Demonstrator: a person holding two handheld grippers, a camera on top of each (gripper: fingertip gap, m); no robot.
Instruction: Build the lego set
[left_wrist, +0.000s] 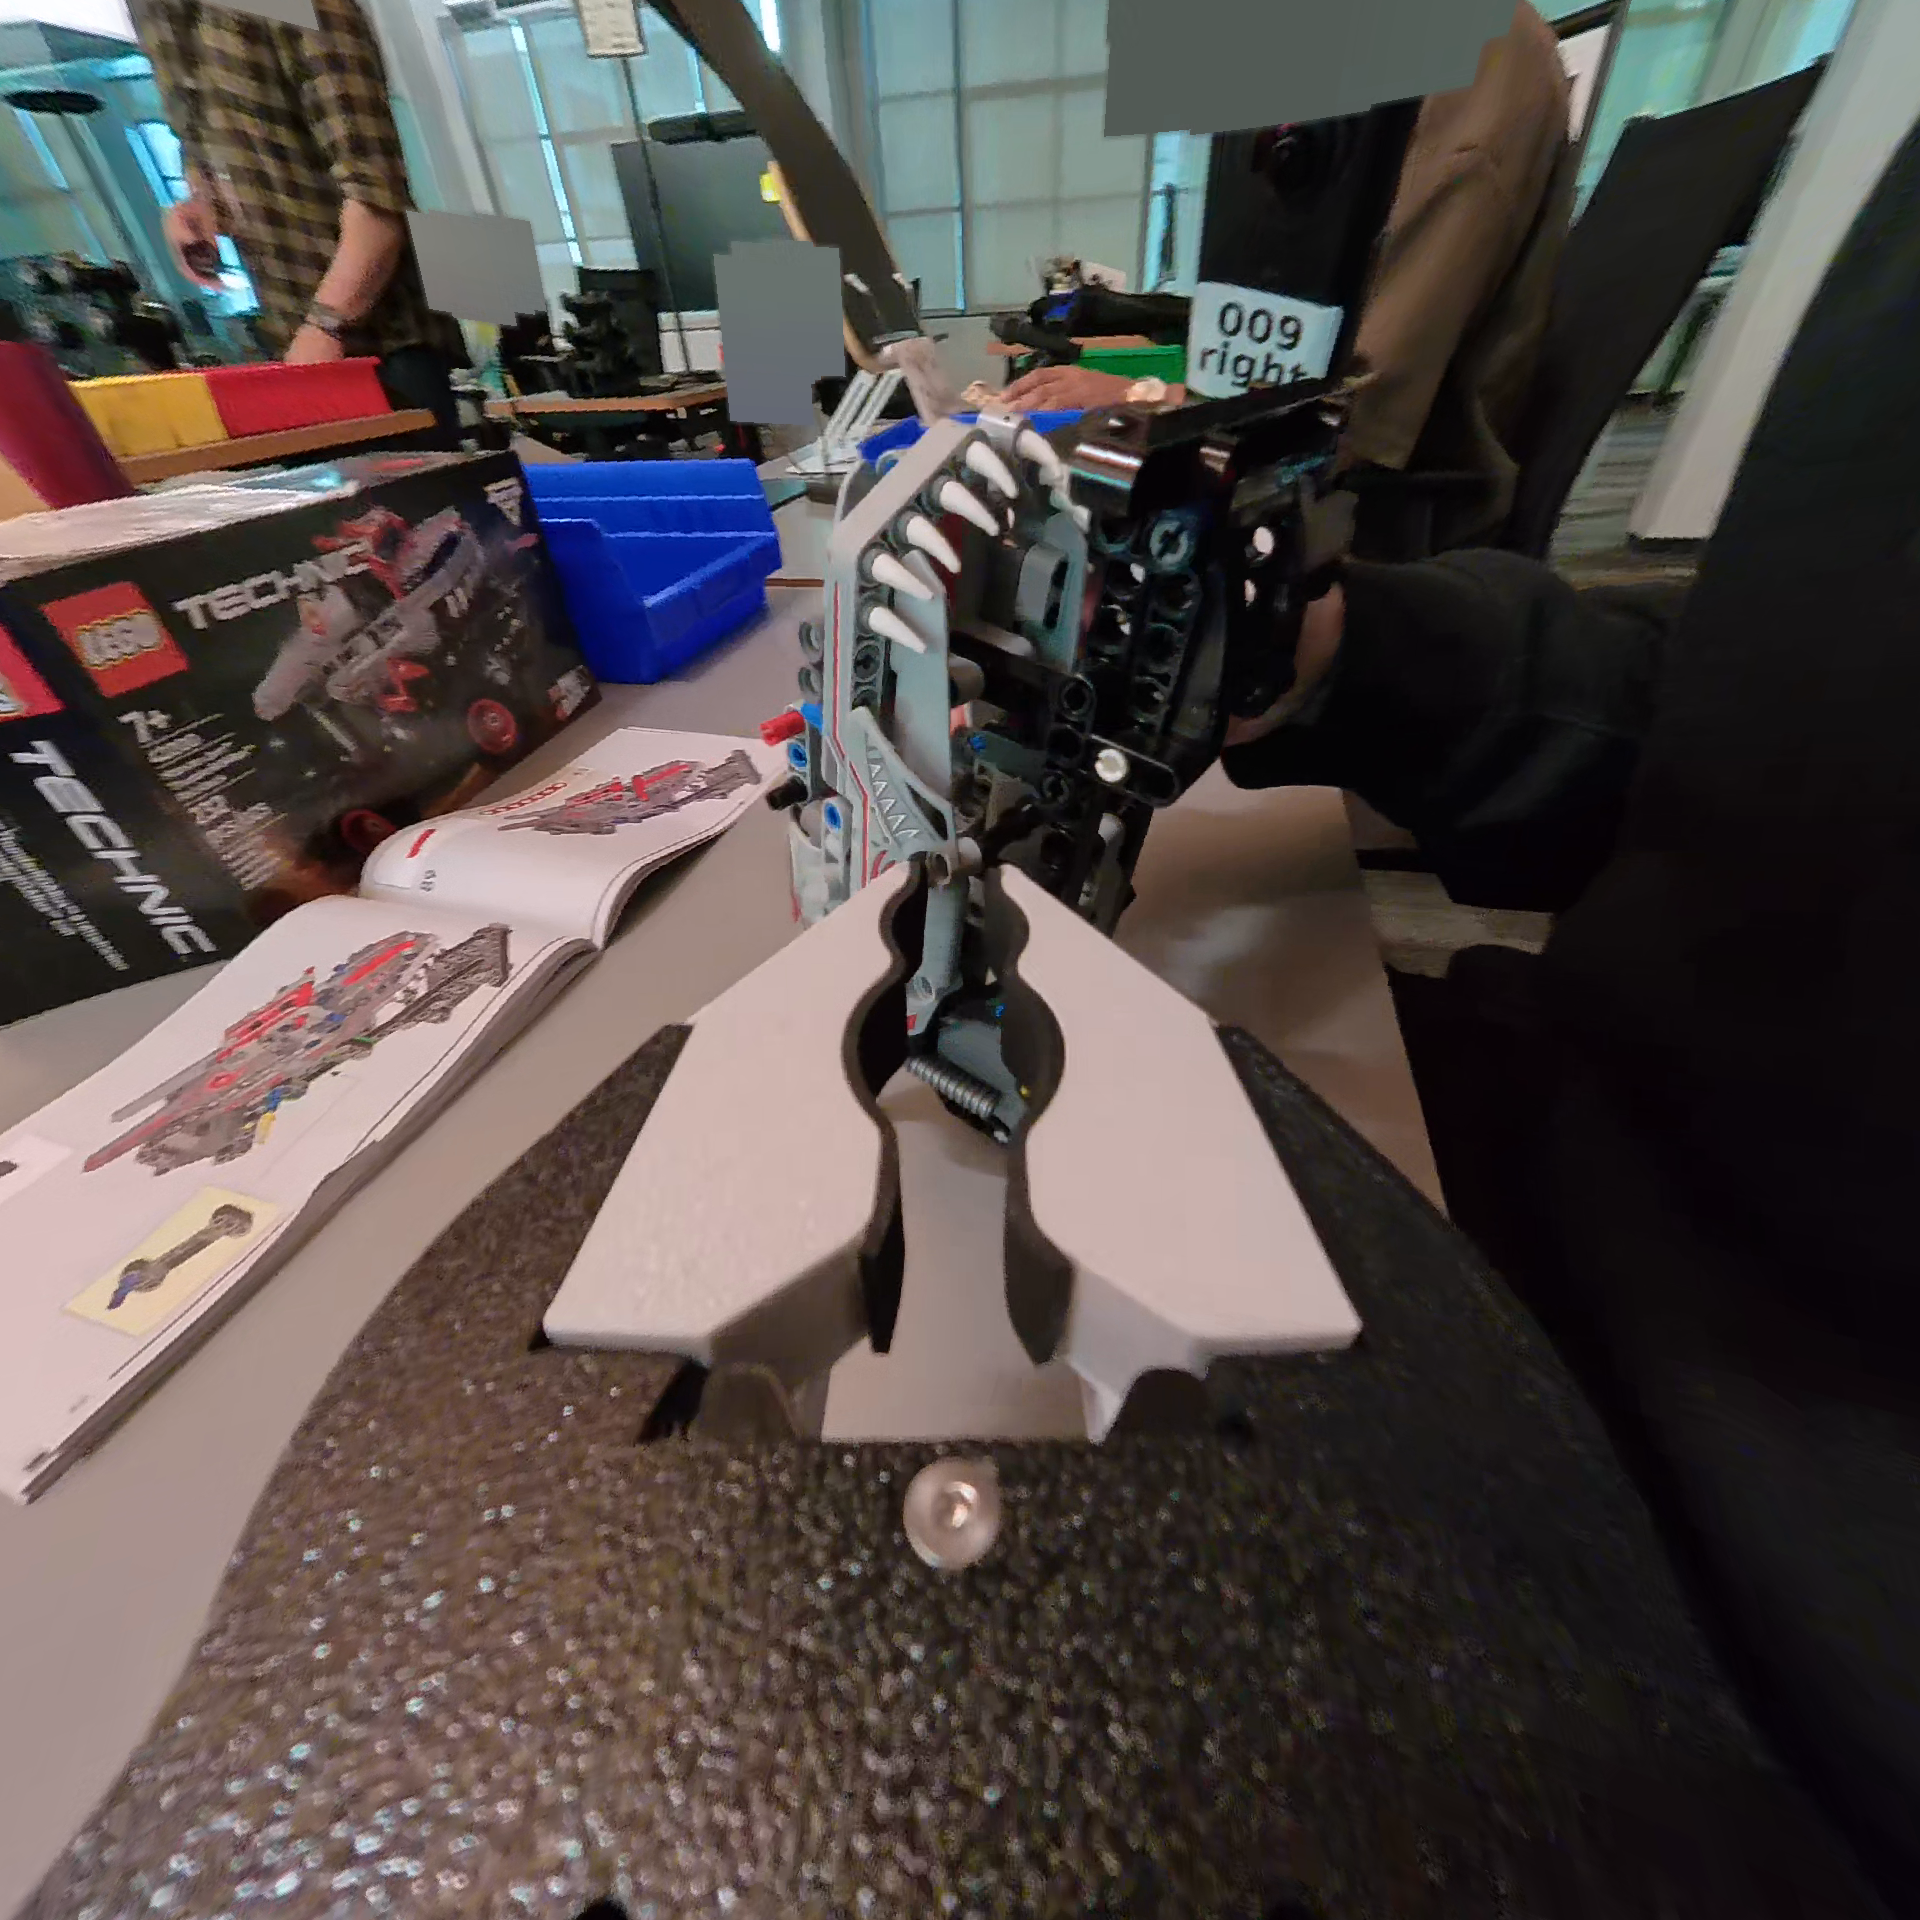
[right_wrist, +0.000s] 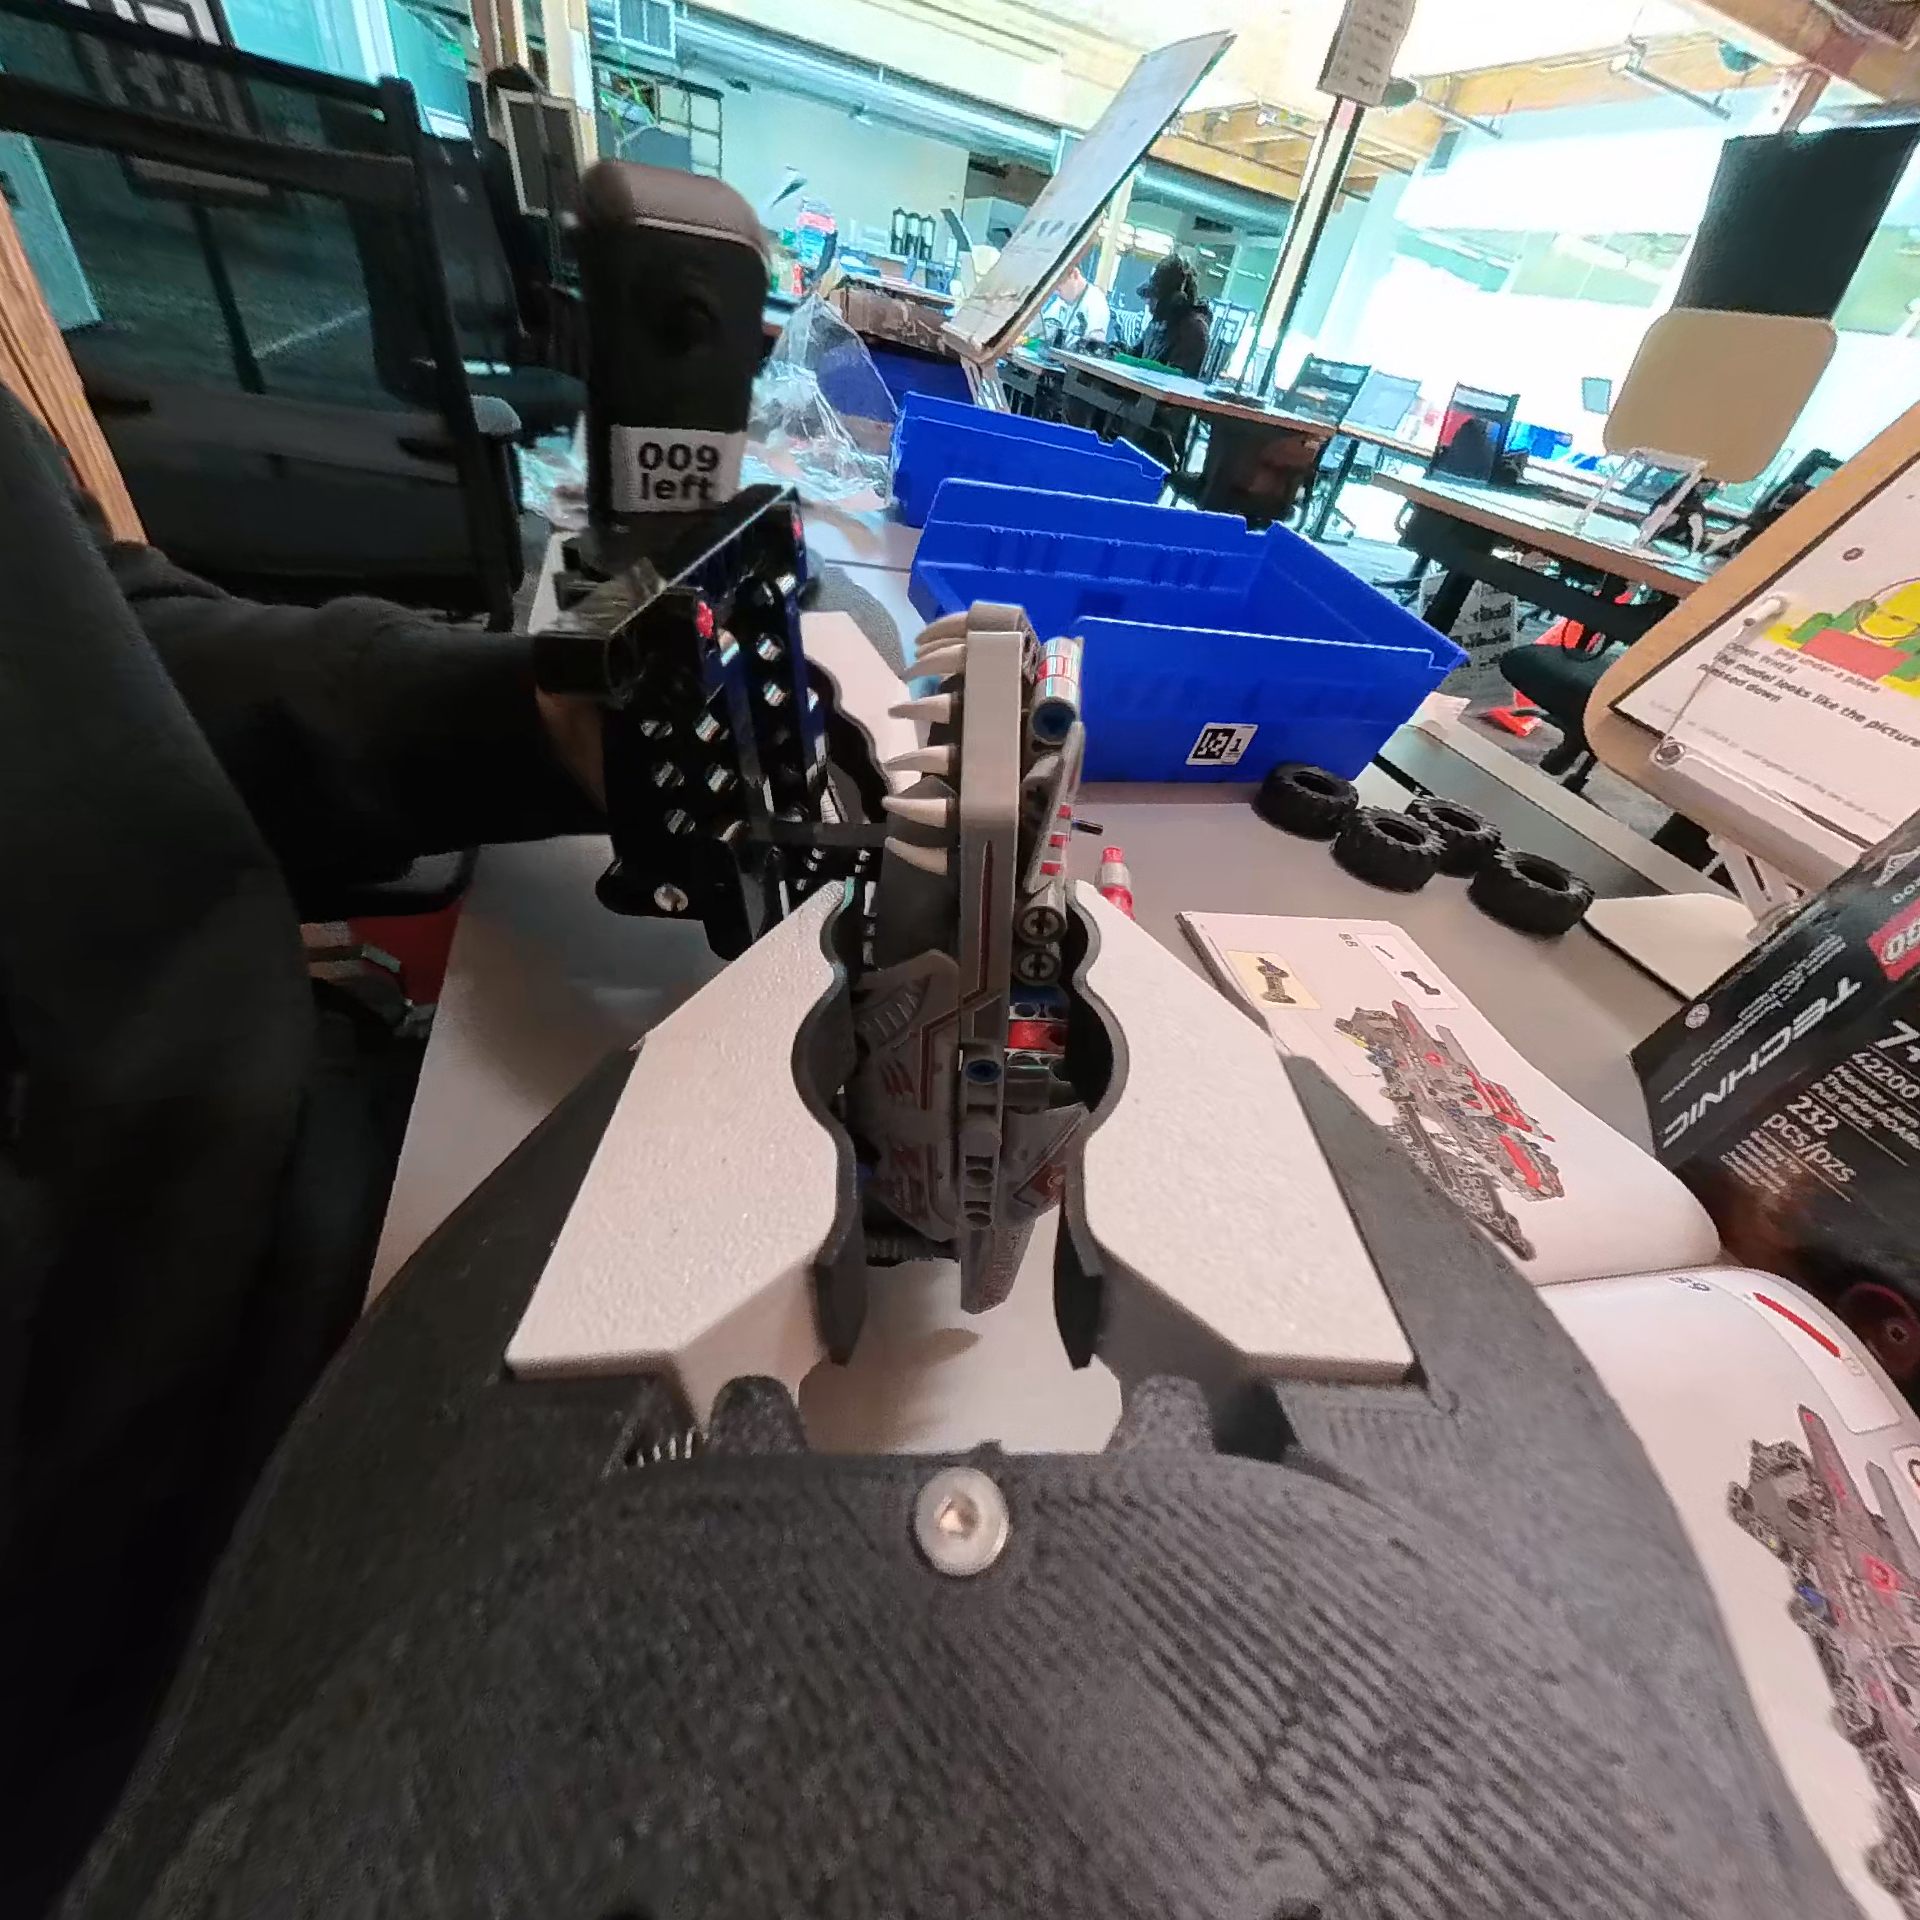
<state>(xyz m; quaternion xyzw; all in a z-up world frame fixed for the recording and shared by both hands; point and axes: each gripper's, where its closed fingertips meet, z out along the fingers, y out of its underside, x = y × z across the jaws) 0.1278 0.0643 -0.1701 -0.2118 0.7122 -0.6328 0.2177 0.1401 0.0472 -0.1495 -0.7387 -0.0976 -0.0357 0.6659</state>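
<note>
I can see writing in several places. A white label (left_wrist: 1260, 341) with dark print sits on the camera of my other tool, and a similar one (right_wrist: 677, 473) is in the right wrist view. The black set box (left_wrist: 260, 665) on the left carries a red logo square and white lettering. The open instruction booklet (left_wrist: 312, 1039) has small page numbers. The far blue bin (right_wrist: 1143, 665) bears a white code sticker (right_wrist: 1222, 744), and the board (right_wrist: 1808, 665) on the right holds a printed sheet.

upright grey toothed lego model (left_wrist: 914, 665)
</note>
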